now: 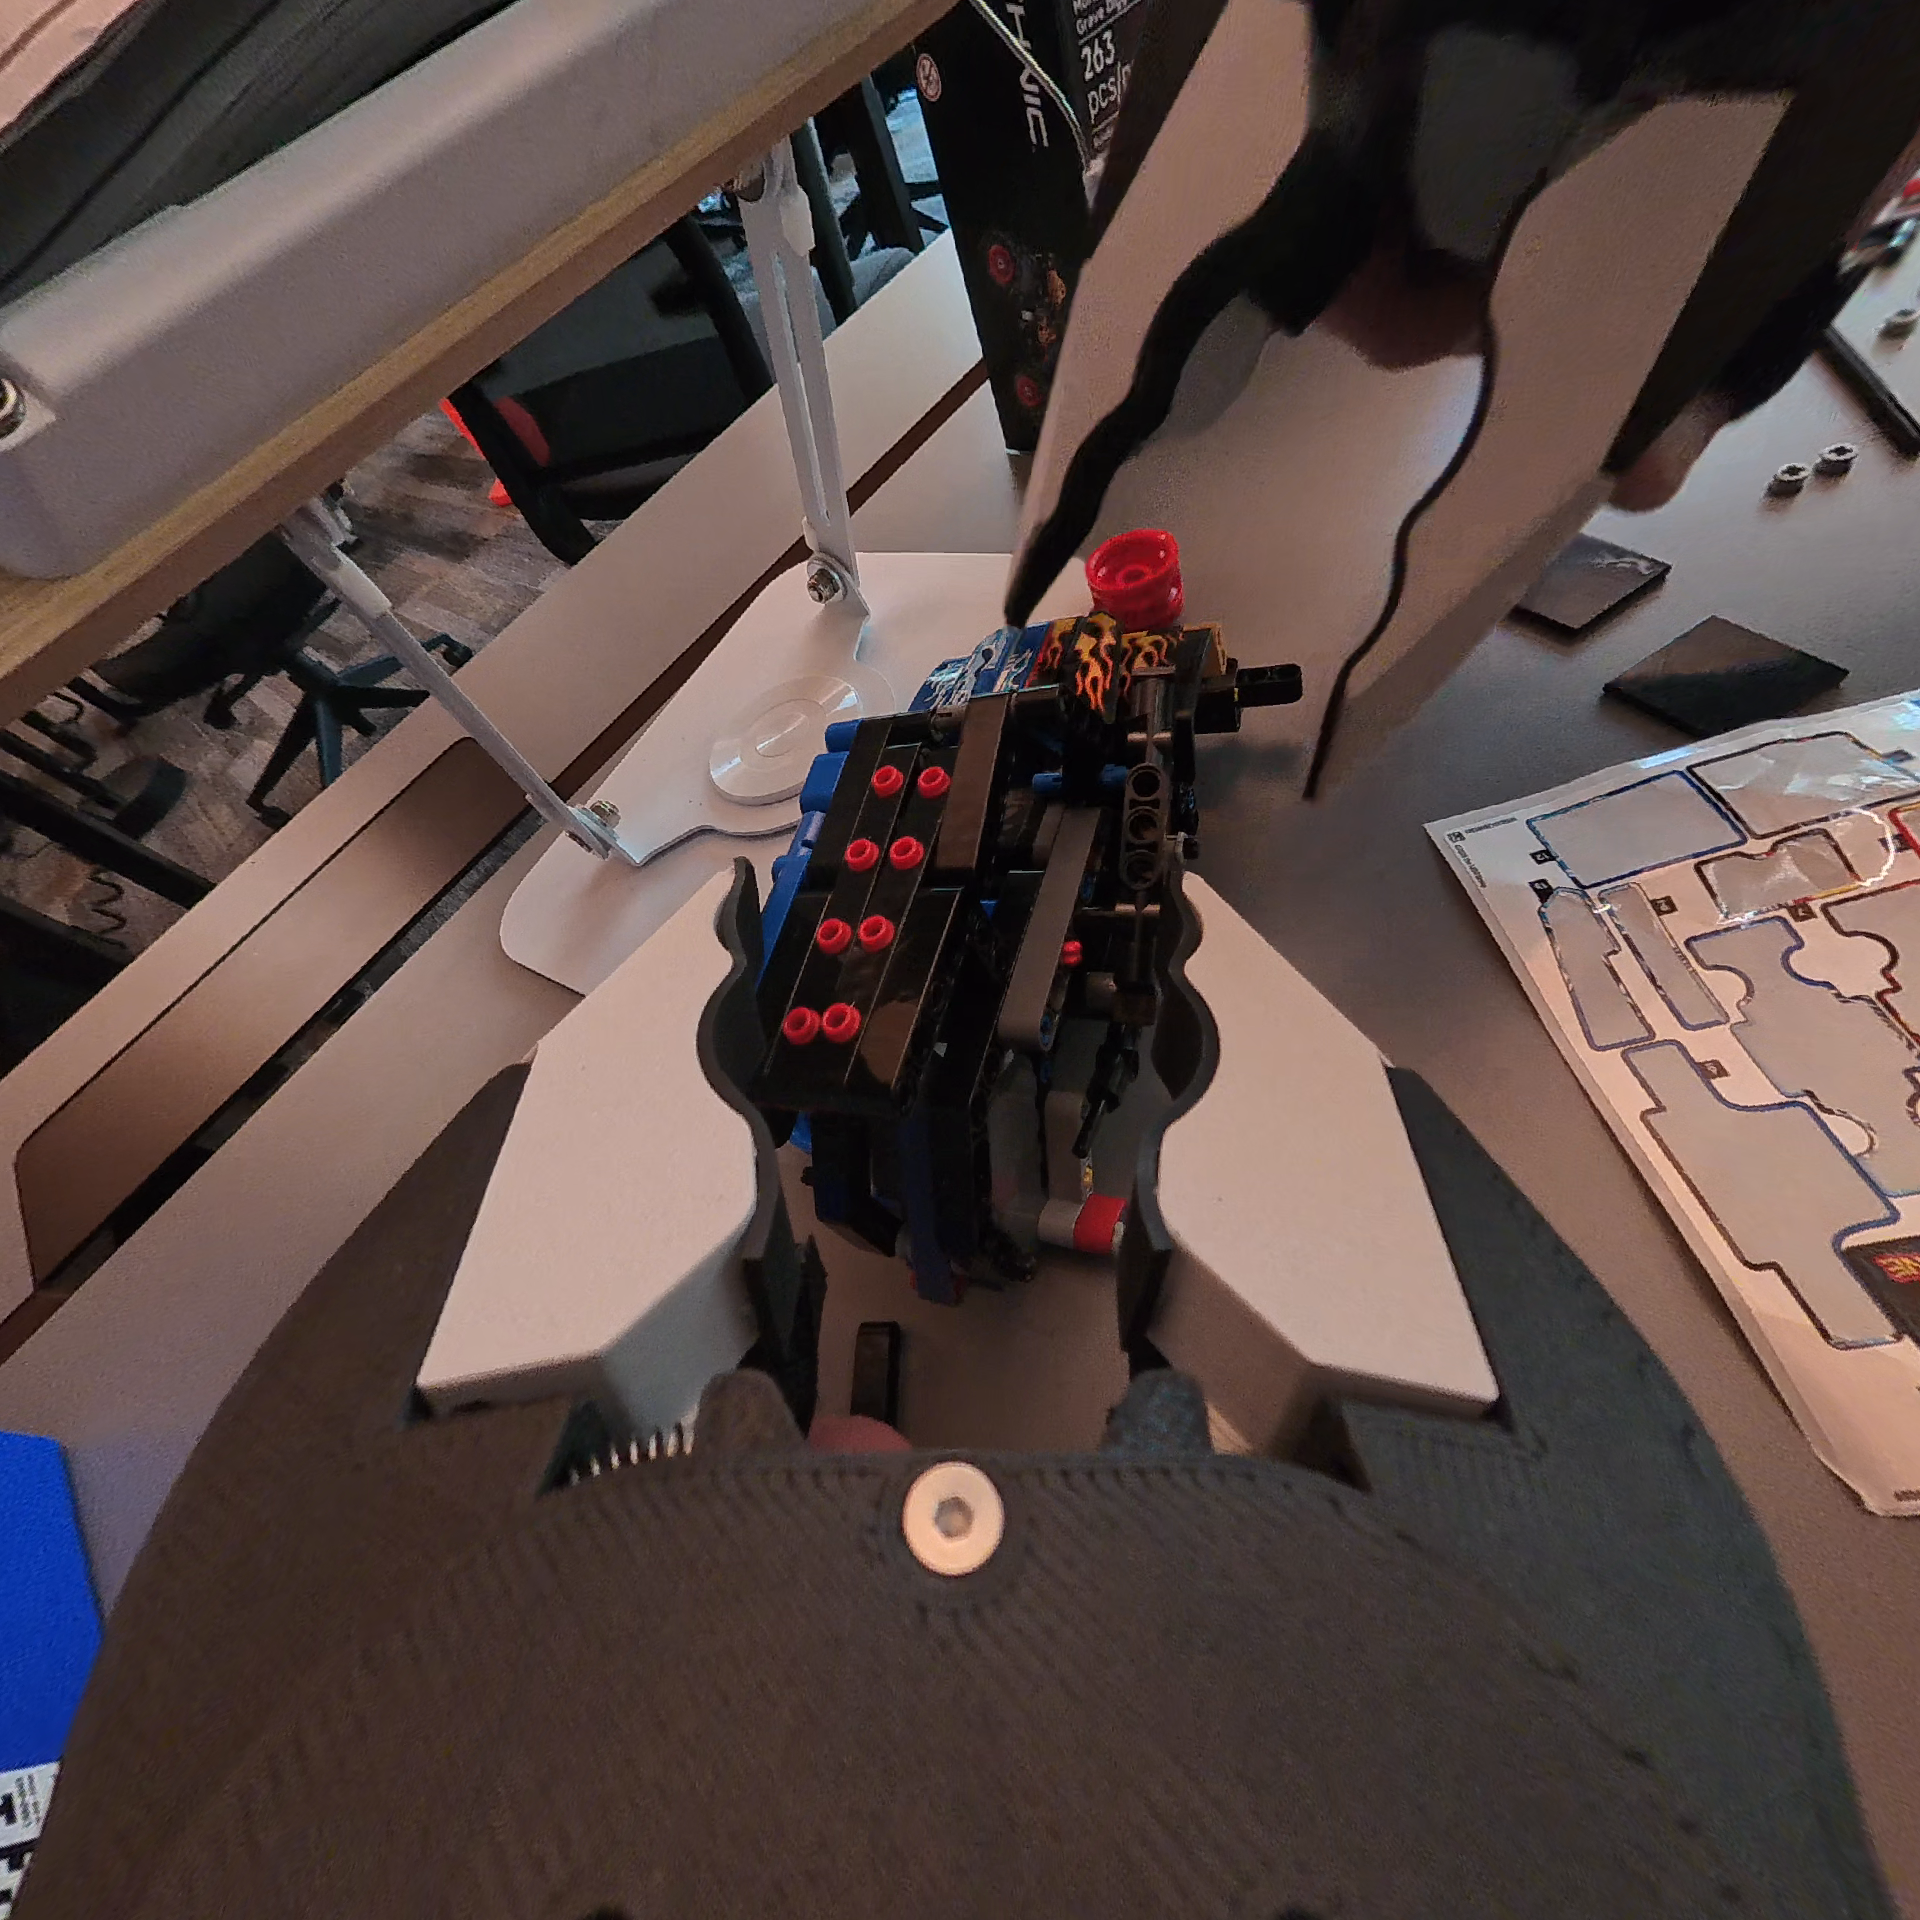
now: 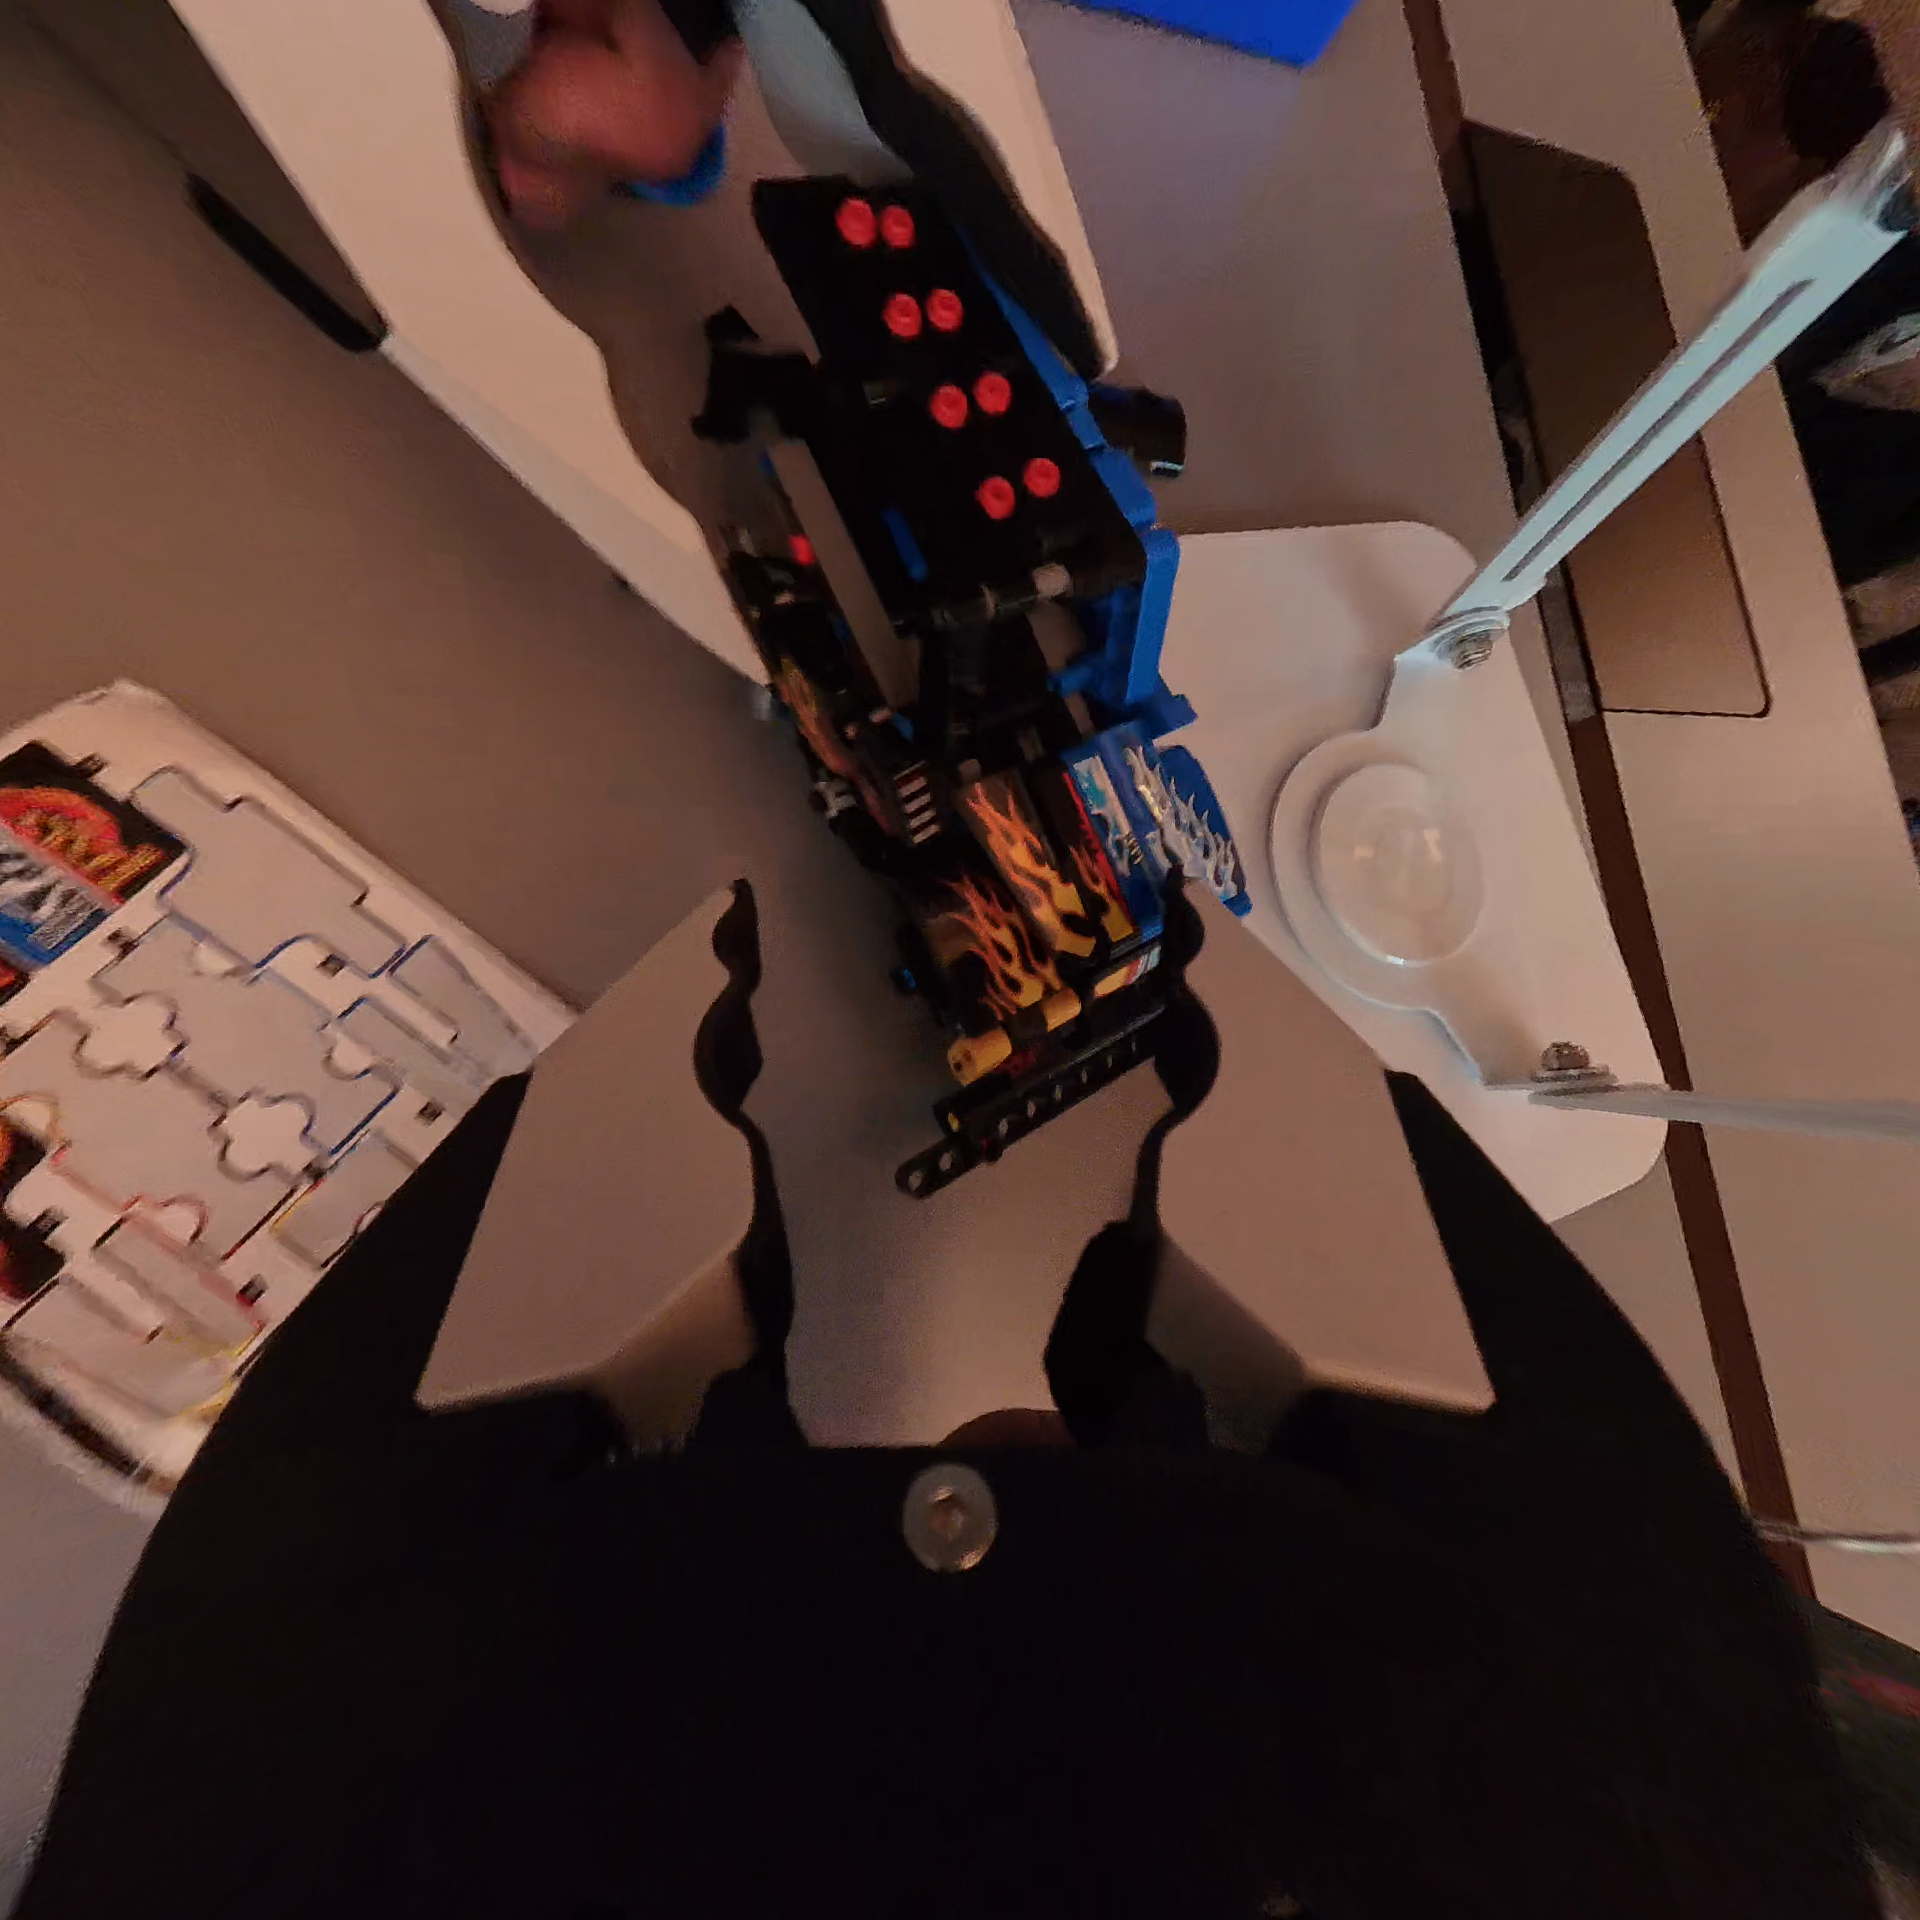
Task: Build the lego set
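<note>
Truck model (image 1: 966,935) is clamped by left tool (image 1: 961,914) for steadiness; red wheel hub (image 1: 1135,574) is approached by right tool (image 2: 961,935), spread wide.

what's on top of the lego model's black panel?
Eight red studs in four pairs sit on the black panel of the lego model. The left gripper fingers cover the model's lower sides, so the underside is hidden.

The left claw (image 1: 956,1039) clamps the lego truck body (image 1: 966,914); a red wheel hub (image 1: 1135,569) sits beyond it.
</note>
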Motion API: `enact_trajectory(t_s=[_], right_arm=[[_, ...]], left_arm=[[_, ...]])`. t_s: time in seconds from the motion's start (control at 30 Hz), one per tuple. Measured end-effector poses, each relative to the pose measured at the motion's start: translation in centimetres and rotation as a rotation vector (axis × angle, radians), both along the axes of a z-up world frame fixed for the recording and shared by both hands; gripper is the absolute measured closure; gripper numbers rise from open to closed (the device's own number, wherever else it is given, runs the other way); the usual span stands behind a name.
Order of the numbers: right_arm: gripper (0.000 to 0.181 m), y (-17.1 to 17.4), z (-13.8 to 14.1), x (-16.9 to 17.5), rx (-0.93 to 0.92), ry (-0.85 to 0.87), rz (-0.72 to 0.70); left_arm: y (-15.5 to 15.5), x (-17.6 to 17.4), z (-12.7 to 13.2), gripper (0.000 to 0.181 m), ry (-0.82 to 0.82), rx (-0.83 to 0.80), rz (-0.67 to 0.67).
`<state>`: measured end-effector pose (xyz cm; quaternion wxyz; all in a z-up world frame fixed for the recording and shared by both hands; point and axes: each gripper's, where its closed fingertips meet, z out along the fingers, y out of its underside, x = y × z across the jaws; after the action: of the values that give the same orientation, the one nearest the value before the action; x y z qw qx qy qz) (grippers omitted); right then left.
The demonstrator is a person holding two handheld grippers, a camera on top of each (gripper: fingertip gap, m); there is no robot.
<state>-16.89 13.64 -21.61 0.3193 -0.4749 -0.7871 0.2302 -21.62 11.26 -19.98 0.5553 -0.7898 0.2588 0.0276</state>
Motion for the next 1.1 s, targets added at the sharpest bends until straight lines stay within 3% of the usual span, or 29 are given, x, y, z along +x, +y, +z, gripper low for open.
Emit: enact_trajectory(t_s=[0.17,0.4,1.1], right_arm=[[0.122,0.5,0.3,-1.3,-0.016,0.082,-0.019],[0.113,0.6,-0.2,-1.8,-0.014,0.094,-0.028],[0.116,0.8,-0.6,-2.1,-0.013,0.116,-0.034]], left_arm=[[0.0,0.1,0.0,0.106,0.009,0.005,-0.007],[-0.1,0.1,0.0,0.106,0.011,0.014,-0.010],[-0.2,0.2,0.1,0.107,0.000,0.003,-0.021]])
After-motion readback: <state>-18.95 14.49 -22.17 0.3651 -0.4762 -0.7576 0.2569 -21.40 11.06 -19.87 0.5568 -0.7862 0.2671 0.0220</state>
